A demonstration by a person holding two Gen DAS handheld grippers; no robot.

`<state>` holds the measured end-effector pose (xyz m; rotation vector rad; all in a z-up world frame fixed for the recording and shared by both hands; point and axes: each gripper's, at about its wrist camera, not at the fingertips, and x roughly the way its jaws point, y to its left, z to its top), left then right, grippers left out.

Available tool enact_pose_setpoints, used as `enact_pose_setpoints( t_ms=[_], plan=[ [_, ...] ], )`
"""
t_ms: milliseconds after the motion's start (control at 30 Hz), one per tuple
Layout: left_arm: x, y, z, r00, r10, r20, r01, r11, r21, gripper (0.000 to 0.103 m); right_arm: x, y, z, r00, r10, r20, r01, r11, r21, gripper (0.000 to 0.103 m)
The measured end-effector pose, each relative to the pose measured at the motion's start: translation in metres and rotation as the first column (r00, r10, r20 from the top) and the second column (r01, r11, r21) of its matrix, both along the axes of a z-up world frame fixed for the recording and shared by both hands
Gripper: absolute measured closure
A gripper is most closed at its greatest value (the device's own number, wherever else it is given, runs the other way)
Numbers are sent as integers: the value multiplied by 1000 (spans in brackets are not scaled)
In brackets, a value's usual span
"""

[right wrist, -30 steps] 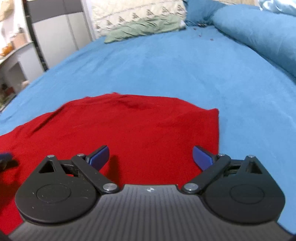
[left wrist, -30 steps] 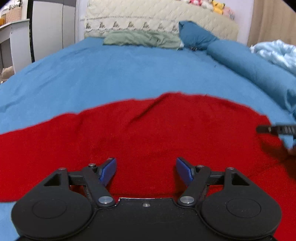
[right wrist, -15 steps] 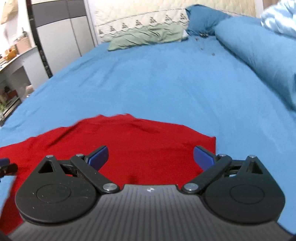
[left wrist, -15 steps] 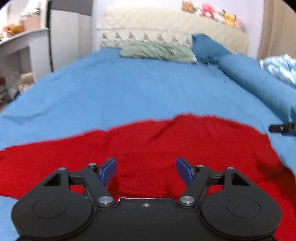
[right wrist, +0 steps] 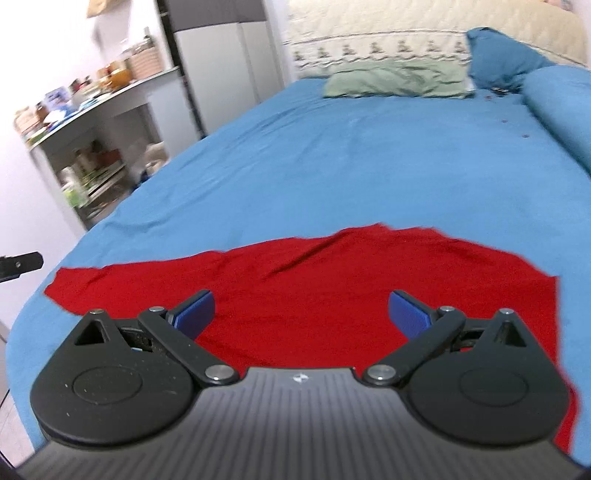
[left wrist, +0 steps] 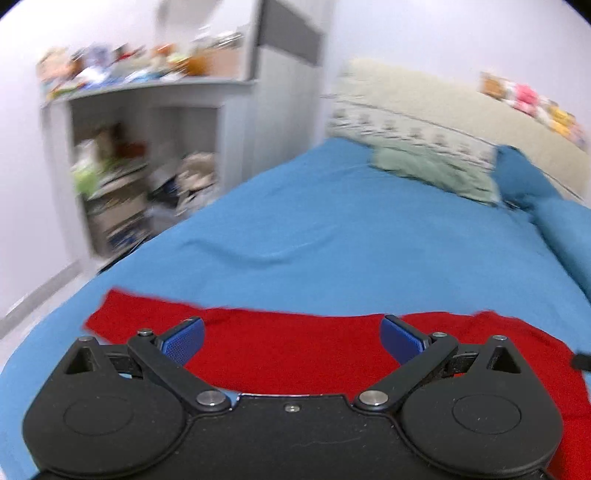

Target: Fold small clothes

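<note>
Both grippers hang wide open and hold nothing: the left gripper (left wrist: 291, 334) sits over the near left part of the cloth (right wrist: 332, 280), the right gripper (right wrist: 301, 312) over its near middle, each with blue pads (right wrist: 194, 312) spread well apart and no fabric between them. That red cloth lies spread flat at the near end of the bed (right wrist: 351, 166), a few soft creases running across it, its left corner (left wrist: 103, 314) poking out toward the bed's edge and its right edge (right wrist: 554, 295) falling straight. As I judge it, no fold has begun and the step in hand is picking grip points; to do it well, each gripper should drop onto a corner or edge of one side, pinch only the top layer without catching the blue sheet beneath, then lift and carry together so the edge stays taut and lands square on the opposite side. Smoothing the creases first would help the fold sit clean. A knit like this probably sags and drags, so a low, even carry seems safer than a high one. The left view is motion-blurred, so fine detail there is uncertain. Farther up the bed lie a green pillow (right wrist: 395, 79) and blue pillow (right wrist: 498, 55) against a cream headboard (right wrist: 388, 33); to the left stand cluttered shelves (right wrist: 85, 147) and a grey wardrobe (right wrist: 225, 66)
</note>
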<state>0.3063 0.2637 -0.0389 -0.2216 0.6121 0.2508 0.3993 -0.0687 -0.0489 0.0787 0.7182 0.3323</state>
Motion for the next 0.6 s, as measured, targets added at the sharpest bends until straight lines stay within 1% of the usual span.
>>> enact_pose_setpoints(
  t_ms=[100, 167, 267, 367, 400, 433, 500, 567, 600],
  plan=[
    [0, 48, -24, 995, 93, -33, -95, 993, -72, 0, 1, 33, -16, 999, 30, -37, -29, 999, 33, 0],
    [0, 78, -45, 987, 148, -65, -155, 981, -116, 1, 2, 54, -27, 997, 43, -57, -41, 998, 37, 0],
    [2, 115, -76, 977, 188, -98, -205, 956, -210, 1, 8, 79, -44, 997, 62, -56, -62, 998, 5, 0],
    [5, 141, -99, 964, 230, -129, -257, 932, -256, 4, 15, 98, -57, 995, 73, -65, -74, 997, -24, 0],
    [5, 148, -106, 962, 241, -128, -268, 923, -275, 7, 16, 102, -62, 995, 78, -68, -80, 996, -31, 0],
    [6, 154, -111, 961, 248, -123, -274, 916, -293, 8, 18, 106, -66, 994, 83, -69, -86, 995, -41, 0],
    [10, 159, -114, 963, 252, -95, -269, 918, -292, 9, 16, 110, -71, 995, 76, -62, -80, 995, -55, 0],
    [20, 161, -117, 964, 251, -88, -265, 931, -251, 16, 13, 111, -76, 996, 72, -50, -74, 996, -42, 0],
    [23, 158, -118, 963, 254, -87, -268, 935, -233, 22, 13, 113, -77, 996, 74, -48, -76, 997, -34, 0]
  ],
)
